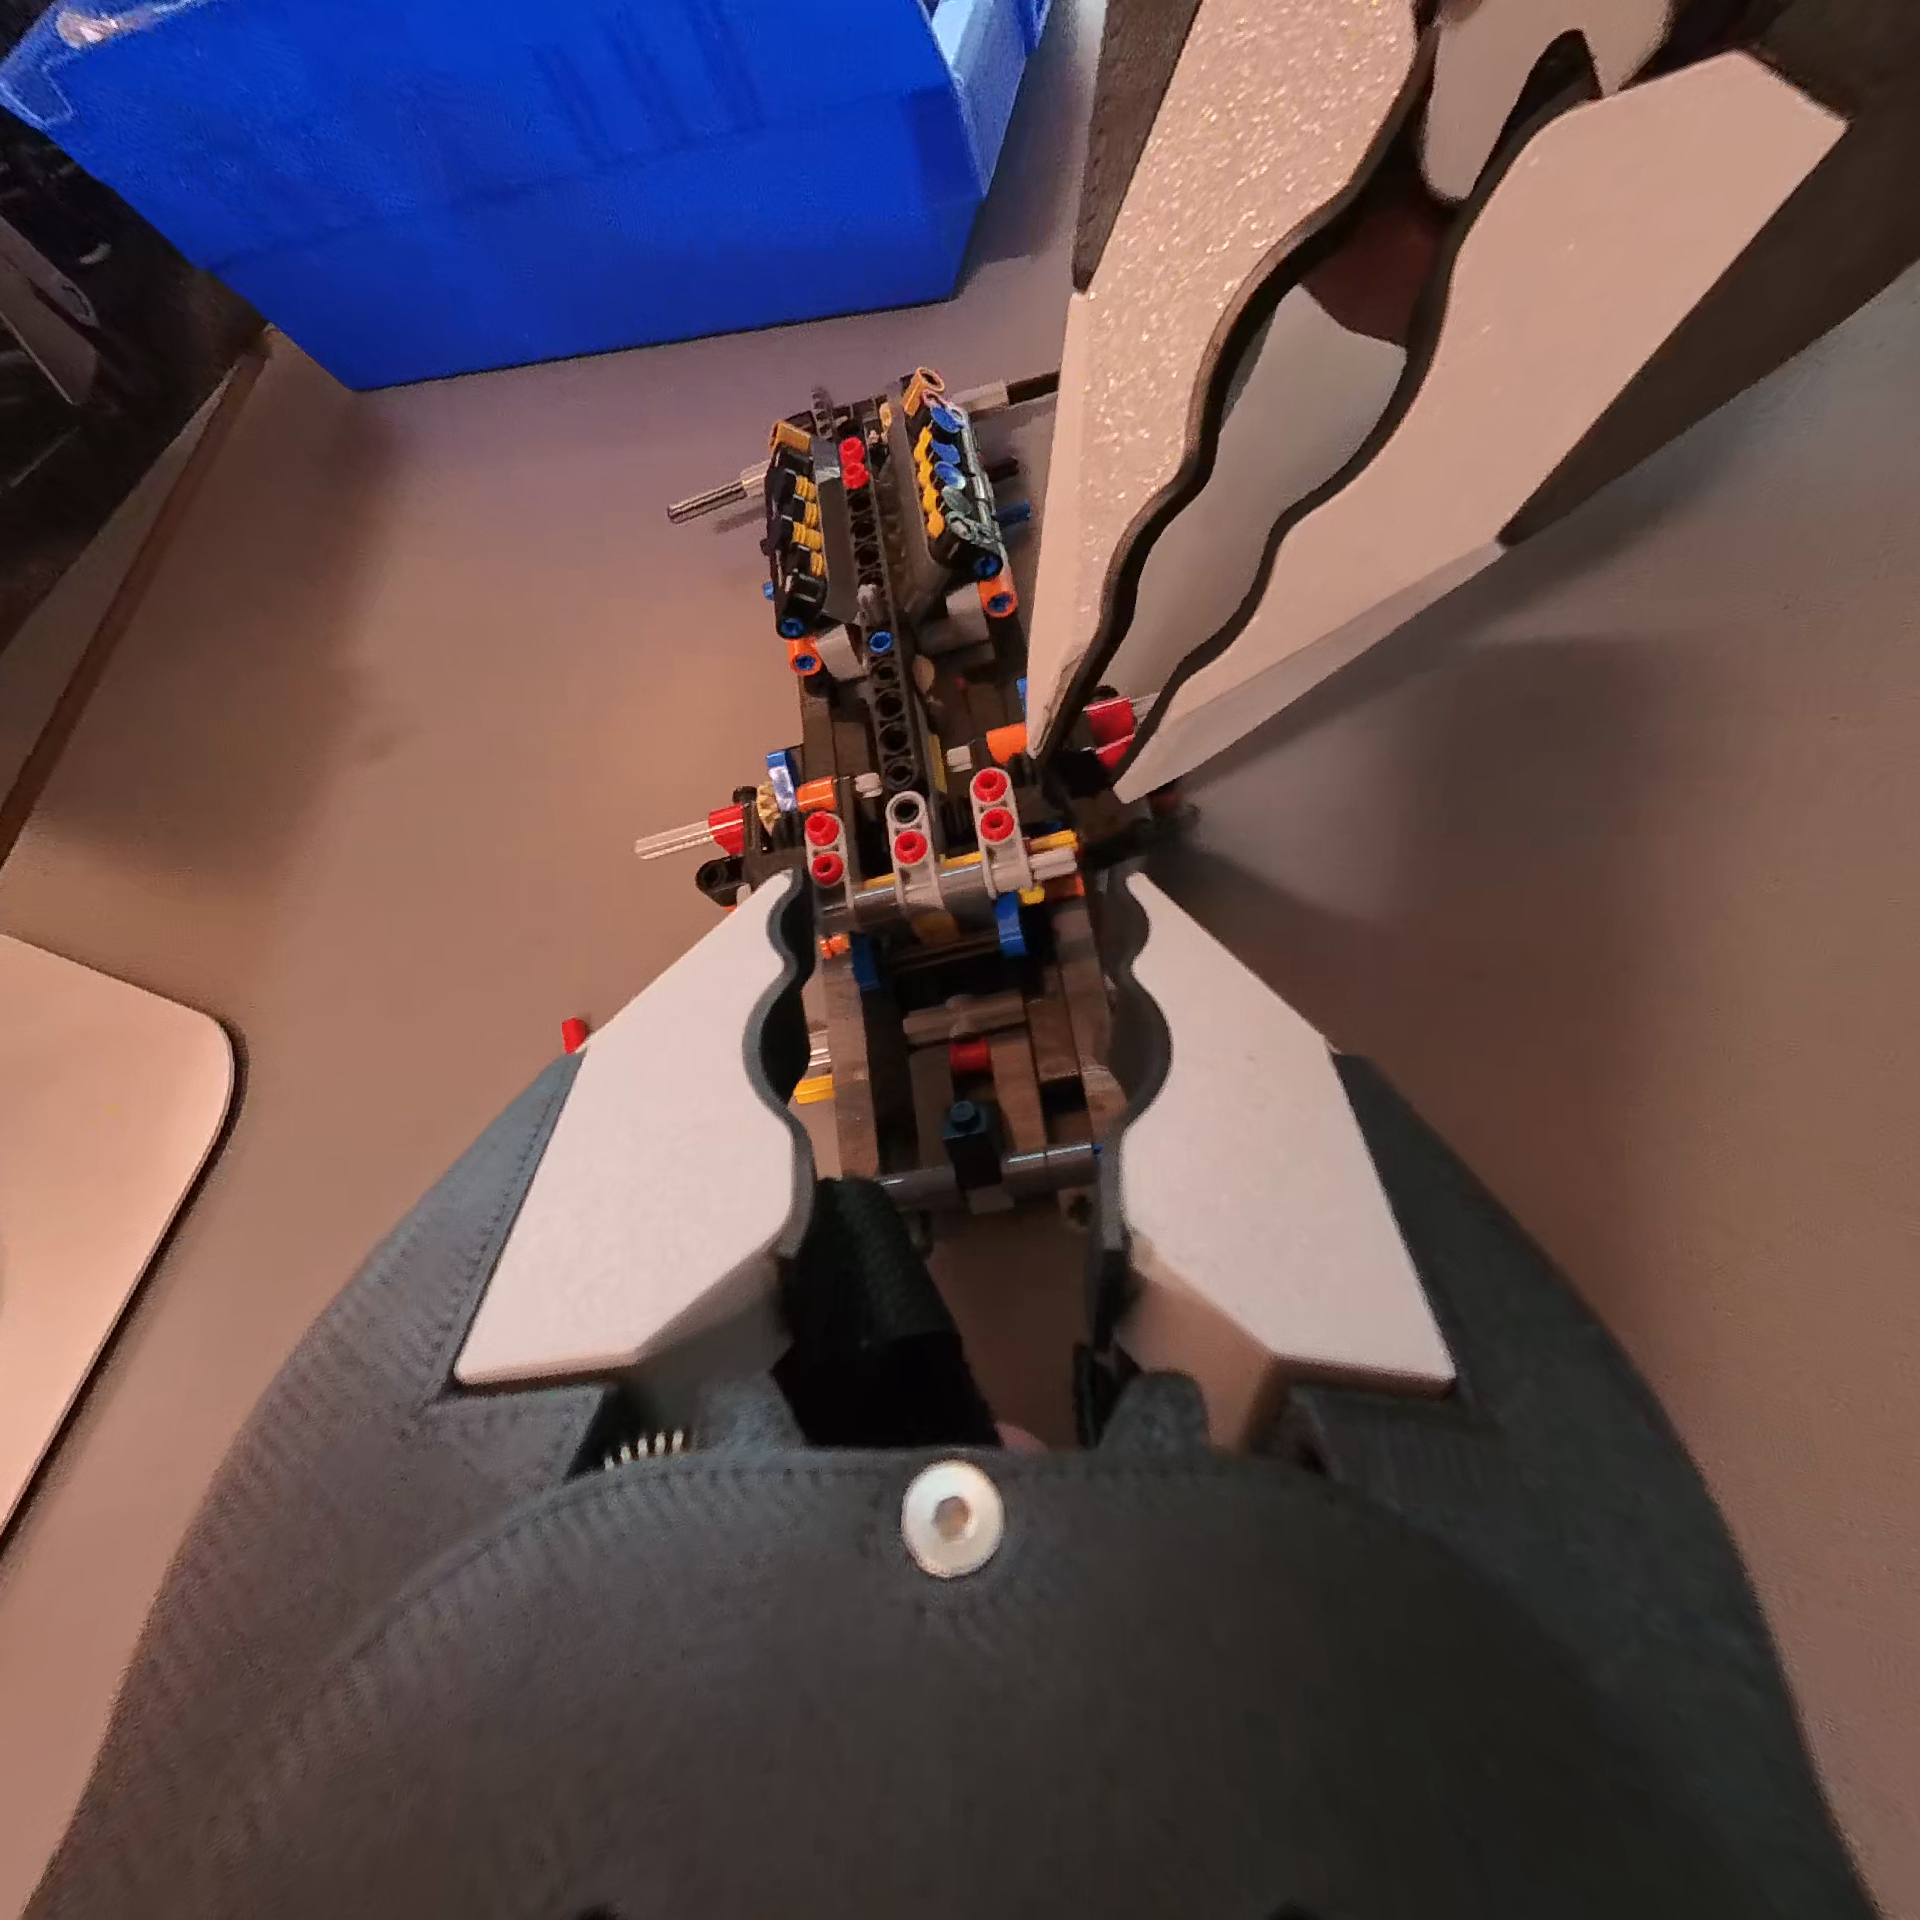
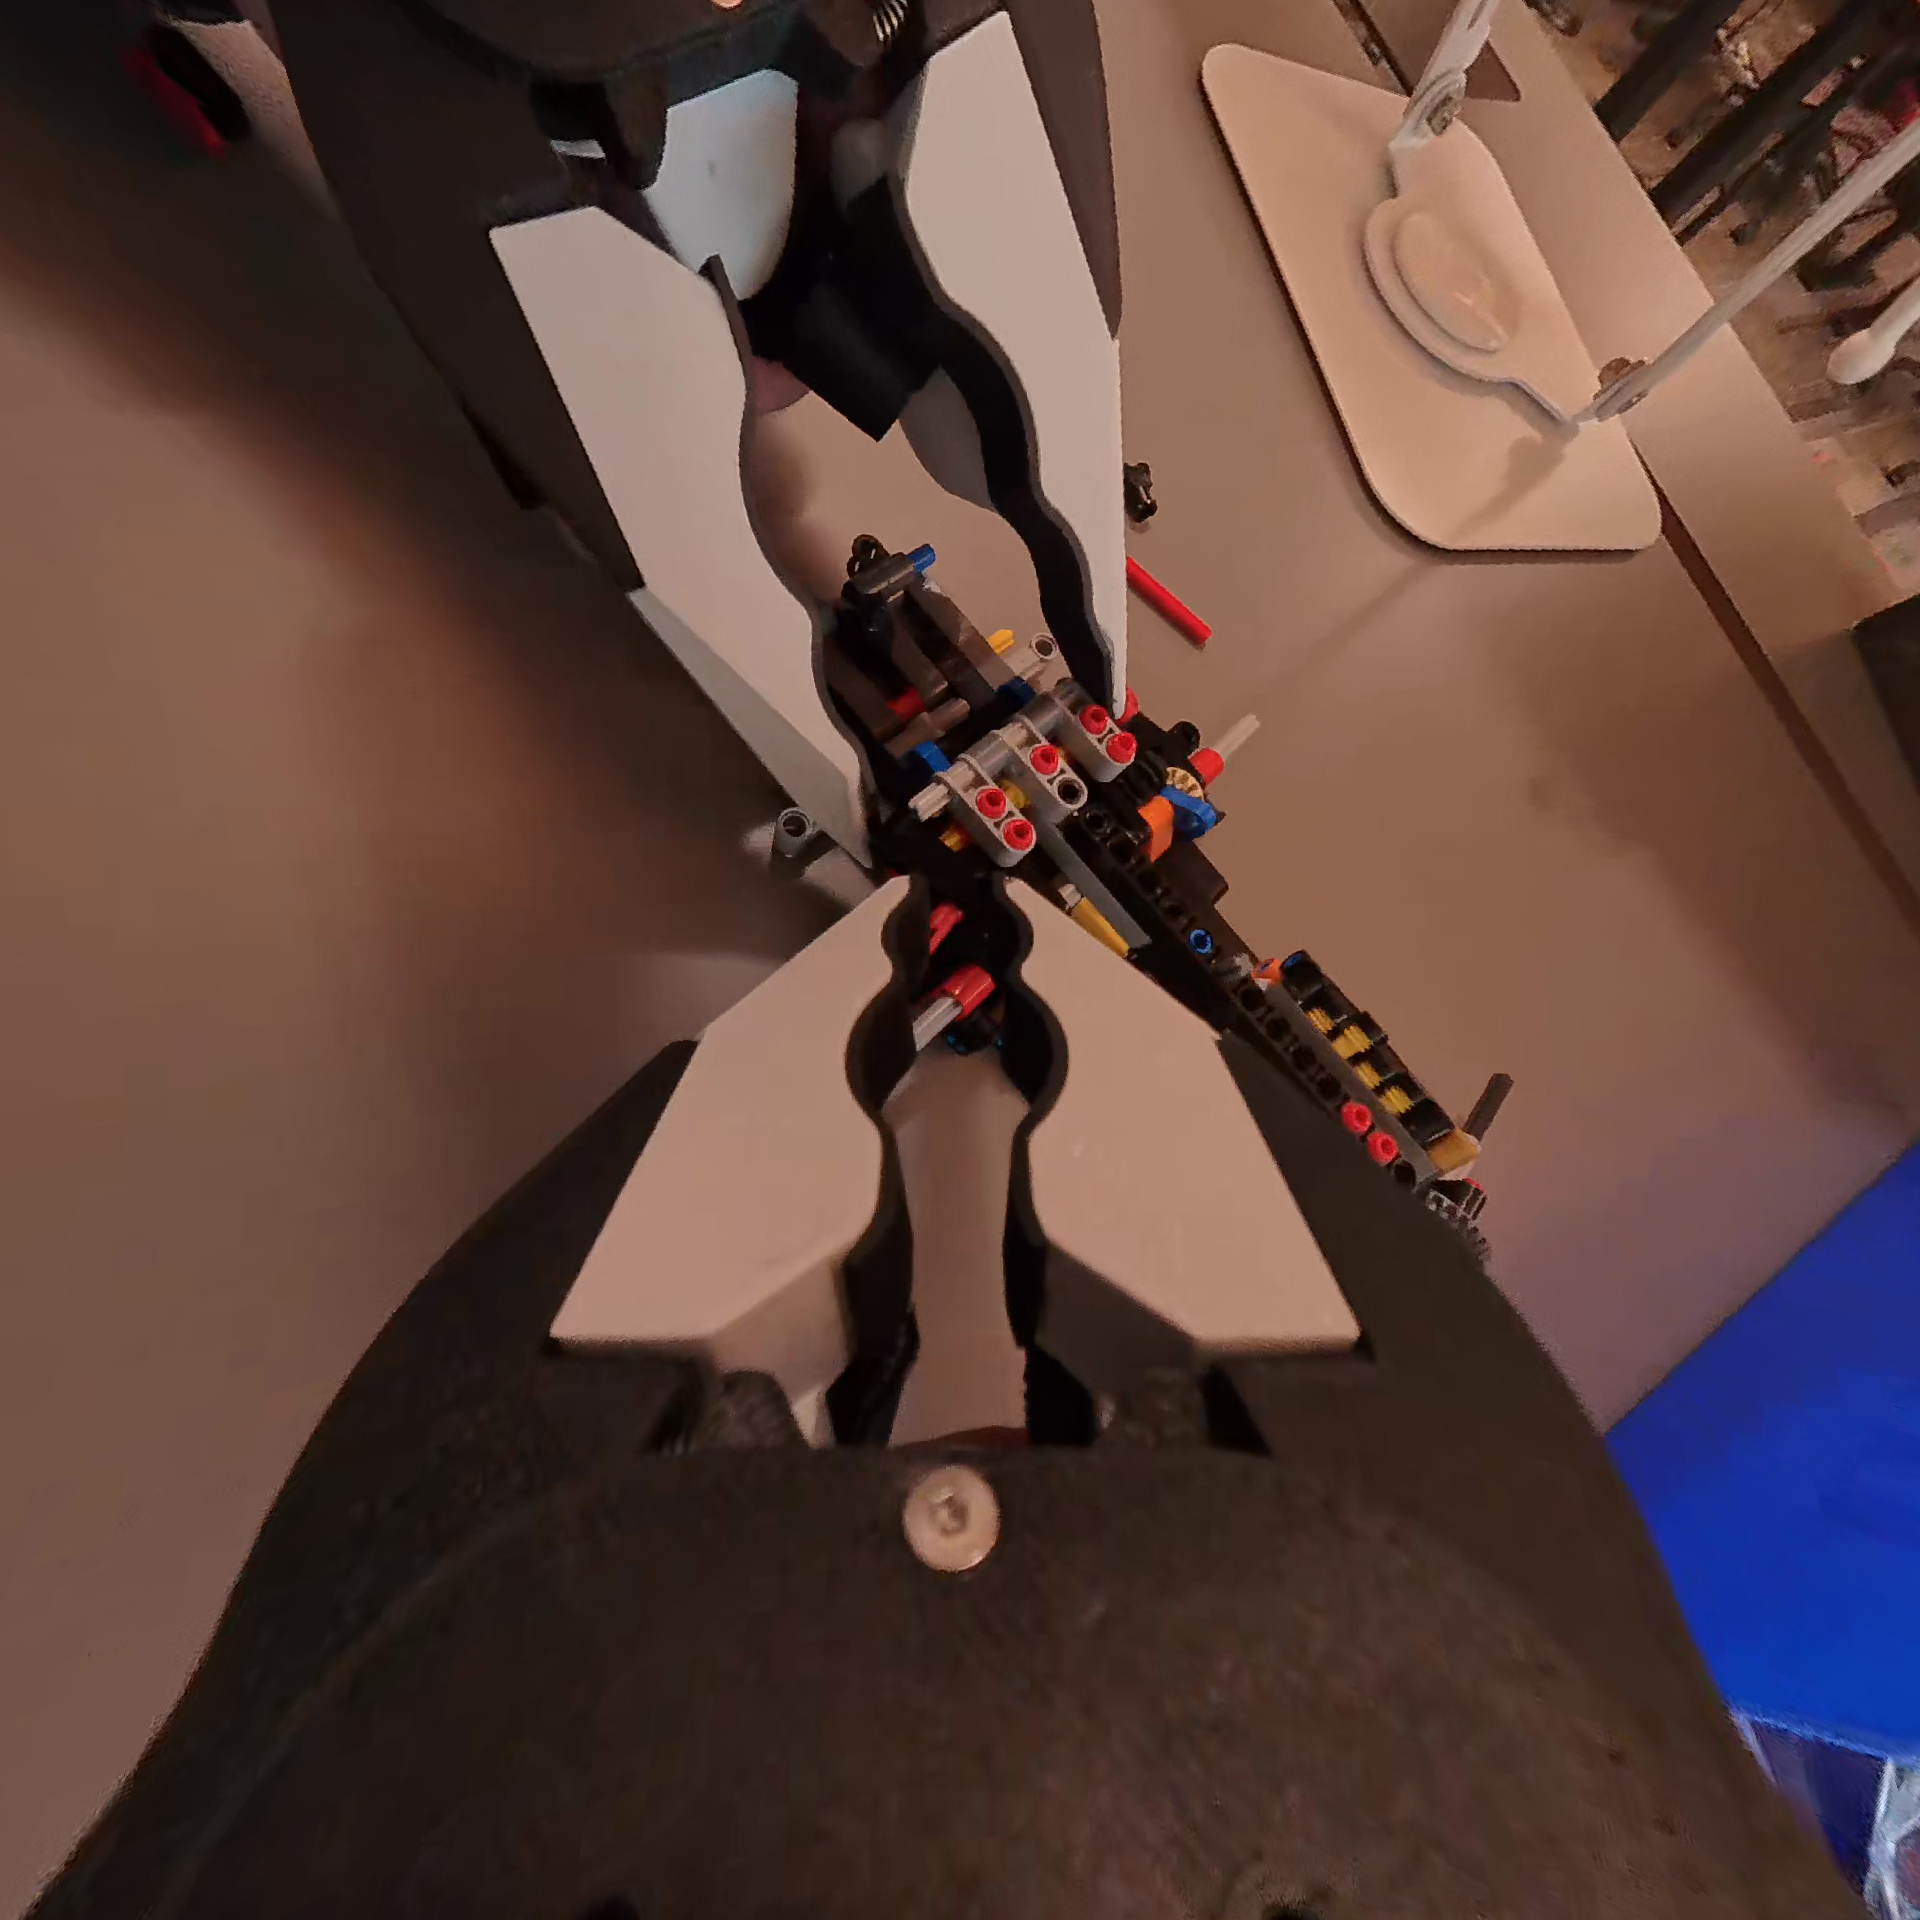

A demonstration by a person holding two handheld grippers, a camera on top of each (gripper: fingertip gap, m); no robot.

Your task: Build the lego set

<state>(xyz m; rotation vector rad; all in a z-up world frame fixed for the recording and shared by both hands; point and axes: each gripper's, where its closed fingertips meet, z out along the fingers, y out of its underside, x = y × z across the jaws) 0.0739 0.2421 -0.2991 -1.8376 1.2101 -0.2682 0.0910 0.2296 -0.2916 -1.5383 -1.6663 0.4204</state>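
Two grippers hold one long Lego Technic chassis on the table. Left gripper clamps chassis's near end; right gripper pinches a side part w/ red pins. Blue bin is beyond chassis's far end.

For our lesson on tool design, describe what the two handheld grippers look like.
Both match. The left gripper and right gripper each have a black, ribbed printed body with a silver screw at its middle. Two pale grey, wedge-shaped fingers taper forward, their inner edges lined with black wavy pads. No cables show.
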